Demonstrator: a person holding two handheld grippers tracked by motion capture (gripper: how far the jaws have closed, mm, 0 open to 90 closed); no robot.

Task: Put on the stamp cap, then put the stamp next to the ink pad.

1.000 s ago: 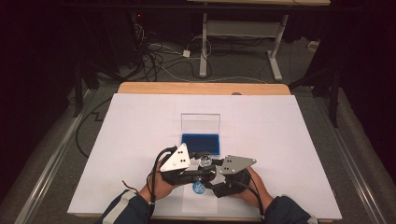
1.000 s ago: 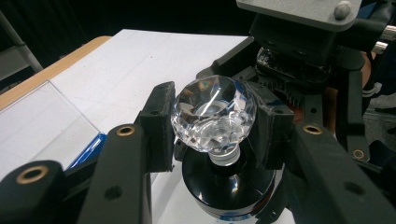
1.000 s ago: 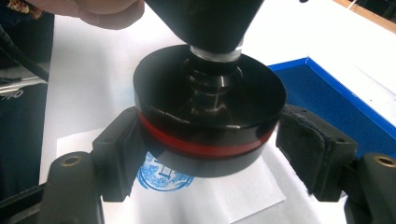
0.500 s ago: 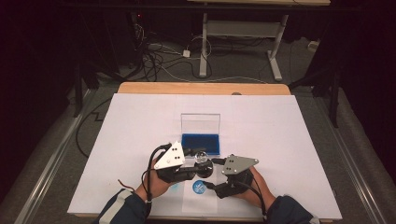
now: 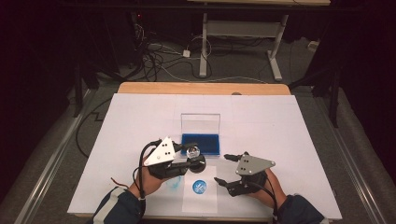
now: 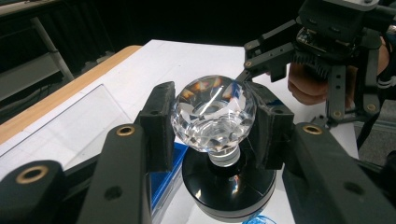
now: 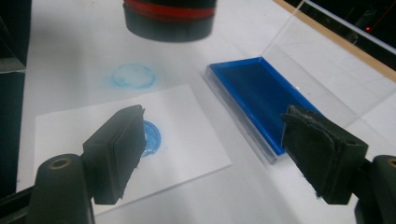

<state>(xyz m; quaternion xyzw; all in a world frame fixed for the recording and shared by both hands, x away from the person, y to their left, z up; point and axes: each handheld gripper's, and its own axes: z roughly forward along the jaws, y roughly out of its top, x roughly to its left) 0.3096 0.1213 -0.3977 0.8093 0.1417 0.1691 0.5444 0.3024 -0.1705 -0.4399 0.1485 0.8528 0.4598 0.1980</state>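
1. One stamp [image 6: 213,116] with a faceted clear knob on a round black base is clamped at the knob between the closed pads of the left gripper [image 5: 189,157], lifted off the table [image 5: 299,140].
2. One sheet of paper [image 5: 200,198] lies under it and bears one round blue print [image 5: 200,186]. A second, fainter blue smudge [image 7: 133,75] marks the table cover just beside the sheet.
3. One ink pad case [image 5: 201,143] stands beyond the stamp, its clear lid upright. The blue tray looks to hold only the pad, though its far end is hard to read.
4. The right gripper [image 5: 222,170] has just been opening; its jaws stand wide, nothing between them, near the sheet's right edge.
5. White table spreads free left, right and behind the case.
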